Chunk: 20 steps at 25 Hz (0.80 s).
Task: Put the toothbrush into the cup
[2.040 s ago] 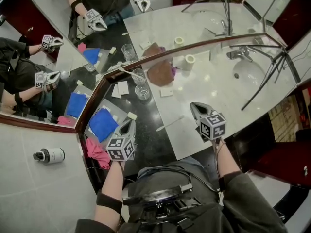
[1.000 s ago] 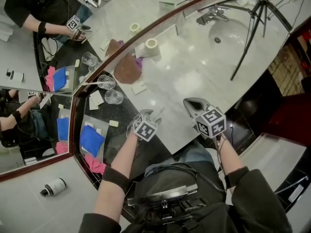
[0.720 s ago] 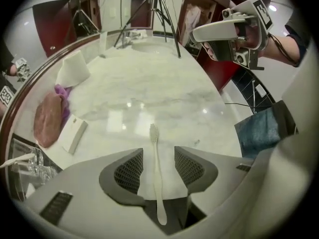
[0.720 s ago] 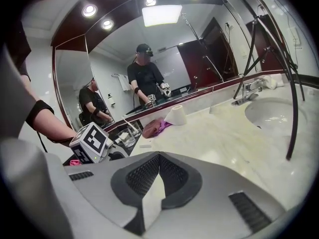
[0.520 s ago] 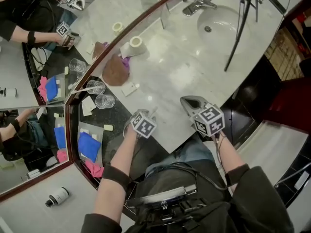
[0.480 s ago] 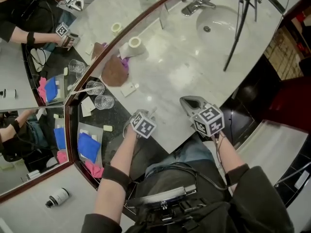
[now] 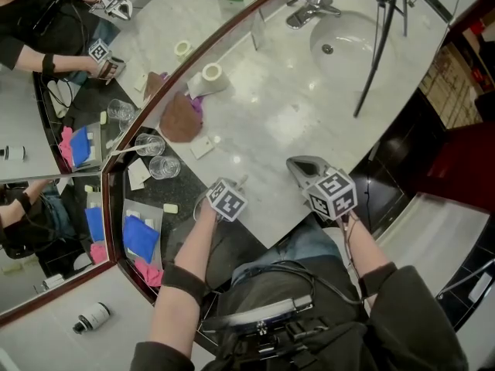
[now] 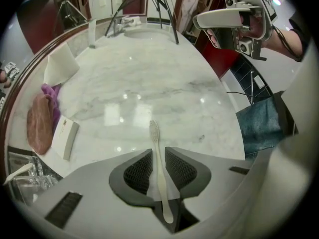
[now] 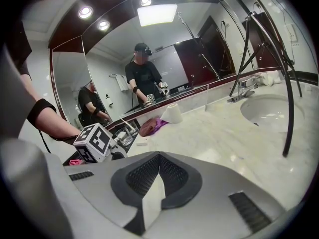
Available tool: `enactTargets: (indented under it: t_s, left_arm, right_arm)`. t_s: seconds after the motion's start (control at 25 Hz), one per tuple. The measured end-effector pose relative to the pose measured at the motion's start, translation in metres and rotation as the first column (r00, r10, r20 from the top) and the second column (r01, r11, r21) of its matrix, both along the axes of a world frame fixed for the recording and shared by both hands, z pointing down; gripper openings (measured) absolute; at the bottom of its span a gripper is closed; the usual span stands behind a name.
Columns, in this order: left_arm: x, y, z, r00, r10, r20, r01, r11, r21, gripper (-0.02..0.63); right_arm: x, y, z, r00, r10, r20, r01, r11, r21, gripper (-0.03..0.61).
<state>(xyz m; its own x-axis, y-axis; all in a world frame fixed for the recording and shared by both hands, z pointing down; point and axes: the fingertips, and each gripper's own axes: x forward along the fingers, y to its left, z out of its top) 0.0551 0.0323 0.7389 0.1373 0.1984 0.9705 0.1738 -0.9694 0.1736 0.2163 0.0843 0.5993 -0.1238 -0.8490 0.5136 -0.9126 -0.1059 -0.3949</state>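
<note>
A white toothbrush (image 8: pixel 157 158) lies flat on the marble counter (image 8: pixel 149 88) near its front edge, bristle end pointing away. My left gripper (image 8: pixel 158 152) points steeply down over it. Its jaws have just been closing and stand narrowly open on either side of the handle, with a thin gap at each pad. In the head view the left gripper (image 7: pixel 232 192) hides most of the toothbrush (image 7: pixel 242 180). Two glass cups (image 7: pixel 147 144) (image 7: pixel 164 166) stand on the dark counter at the left; one holds another white brush. My right gripper (image 9: pixel 159 158) hovers shut and empty to the right (image 7: pixel 298 163).
A brown cloth (image 7: pixel 179 118), a tissue roll (image 7: pixel 207 76) and a small white box (image 7: pixel 203 147) lie by the mirror frame. The sink (image 7: pixel 348 41), the tap (image 7: pixel 305 10) and black tripod legs (image 7: pixel 379 45) are at the far right. A blue cloth (image 7: pixel 139 234) lies left.
My left gripper came over from beside the blue cloth to the toothbrush and lowered over it. The right gripper has barely moved. The head view has swung.
</note>
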Motion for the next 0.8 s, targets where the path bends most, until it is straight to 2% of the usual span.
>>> enactTargets:
  t_s: [0.2, 0.56, 0.8]
  left_arm:
    - [0.0, -0.003, 0.0, 1.0, 0.002, -0.003, -0.002, 1.0, 0.011, 0.02]
    - [0.0, -0.006, -0.003, 1.0, -0.011, -0.022, 0.011, 1.0, 0.007, 0.018]
    - [0.004, -0.013, -0.018, 0.996, -0.046, -0.081, 0.047, 0.999, 0.018, 0.019]
  right_arm:
    - [-0.001, -0.004, 0.002, 1.0, -0.009, -0.003, 0.009, 1.0, -0.003, 0.02]
    - [-0.005, -0.006, 0.007, 1.0, -0.015, -0.004, 0.015, 1.0, -0.017, 0.02]
    - [-0.012, -0.01, 0.007, 0.999, -0.035, -0.005, 0.035, 0.999, -0.02, 0.02]
